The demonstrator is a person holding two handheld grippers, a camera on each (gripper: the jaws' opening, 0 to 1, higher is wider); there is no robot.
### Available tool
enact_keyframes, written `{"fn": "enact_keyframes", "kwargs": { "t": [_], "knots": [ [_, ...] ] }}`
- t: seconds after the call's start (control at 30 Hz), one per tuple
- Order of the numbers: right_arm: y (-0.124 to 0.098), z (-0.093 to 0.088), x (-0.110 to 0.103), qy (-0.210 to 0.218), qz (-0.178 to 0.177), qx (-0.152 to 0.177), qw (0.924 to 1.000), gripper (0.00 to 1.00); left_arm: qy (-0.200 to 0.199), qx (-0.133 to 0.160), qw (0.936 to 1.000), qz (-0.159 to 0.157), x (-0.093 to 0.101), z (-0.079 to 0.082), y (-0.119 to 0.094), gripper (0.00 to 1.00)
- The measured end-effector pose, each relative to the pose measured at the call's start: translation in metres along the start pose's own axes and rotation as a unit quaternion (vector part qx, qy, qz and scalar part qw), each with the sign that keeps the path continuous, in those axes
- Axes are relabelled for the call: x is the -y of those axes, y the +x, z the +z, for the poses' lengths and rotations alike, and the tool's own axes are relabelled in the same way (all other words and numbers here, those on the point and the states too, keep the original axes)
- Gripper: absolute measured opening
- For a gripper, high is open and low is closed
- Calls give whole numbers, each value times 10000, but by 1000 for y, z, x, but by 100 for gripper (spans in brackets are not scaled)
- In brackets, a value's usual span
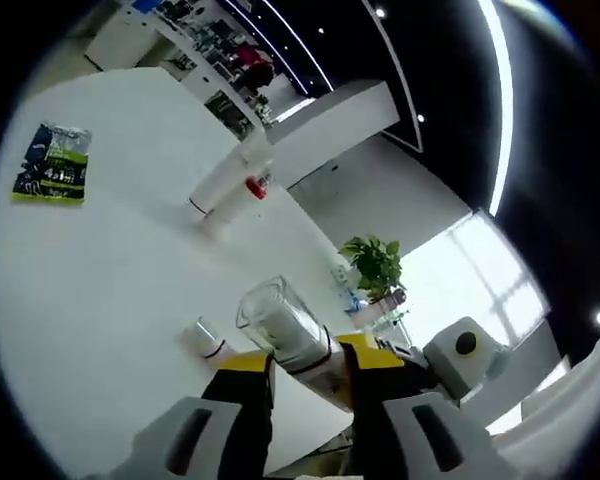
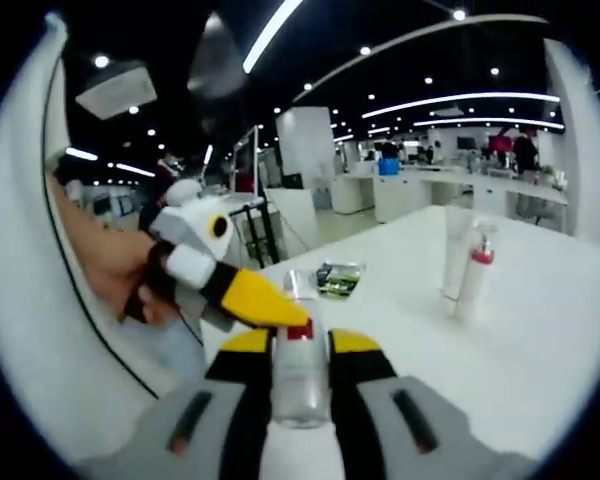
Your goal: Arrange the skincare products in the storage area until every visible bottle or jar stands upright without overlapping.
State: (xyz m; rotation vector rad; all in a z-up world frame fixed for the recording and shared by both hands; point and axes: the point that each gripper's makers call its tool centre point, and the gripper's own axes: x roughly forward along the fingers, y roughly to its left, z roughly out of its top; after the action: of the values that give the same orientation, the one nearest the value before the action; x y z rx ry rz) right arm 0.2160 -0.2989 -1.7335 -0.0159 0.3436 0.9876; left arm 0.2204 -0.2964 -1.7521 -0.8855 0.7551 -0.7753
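My left gripper (image 1: 308, 357) is shut on a clear bottle (image 1: 278, 318) that juts forward over the white table (image 1: 110, 290). In the right gripper view, my right gripper (image 2: 300, 345) is shut on a clear bottle (image 2: 300, 385) with a red collar. The left gripper (image 2: 220, 265), held by a hand, reaches in with its yellow jaw tips at that collar. A small white jar (image 1: 205, 338) lies on the table near the held bottle. A white tube (image 1: 218, 188) (image 2: 454, 252) and a red-capped bottle (image 1: 257, 187) (image 2: 477, 280) stand upright together farther off.
A green and black packet (image 1: 52, 163) (image 2: 338, 277) lies flat on the table. The right gripper's grey body (image 1: 465, 348) sits close on the right of the left gripper view. A potted plant (image 1: 375, 262) stands past the table edge, with office desks and people behind.
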Motion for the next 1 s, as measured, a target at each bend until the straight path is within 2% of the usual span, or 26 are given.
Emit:
{"fn": "enact_keyframes", "kwargs": {
  "t": [0.37,0.63,1.0],
  "knots": [
    [7,15,-2,-89,139,87,9998,19,-47,268,9995,-131,7,15,0,31],
    [11,13,0,-80,174,61,9998,19,-91,319,9994,-104,4,18,3,30],
    [20,4,4,-136,152,-214,9996,20,11,187,9997,-142,7,28,6,23]
  ]
}}
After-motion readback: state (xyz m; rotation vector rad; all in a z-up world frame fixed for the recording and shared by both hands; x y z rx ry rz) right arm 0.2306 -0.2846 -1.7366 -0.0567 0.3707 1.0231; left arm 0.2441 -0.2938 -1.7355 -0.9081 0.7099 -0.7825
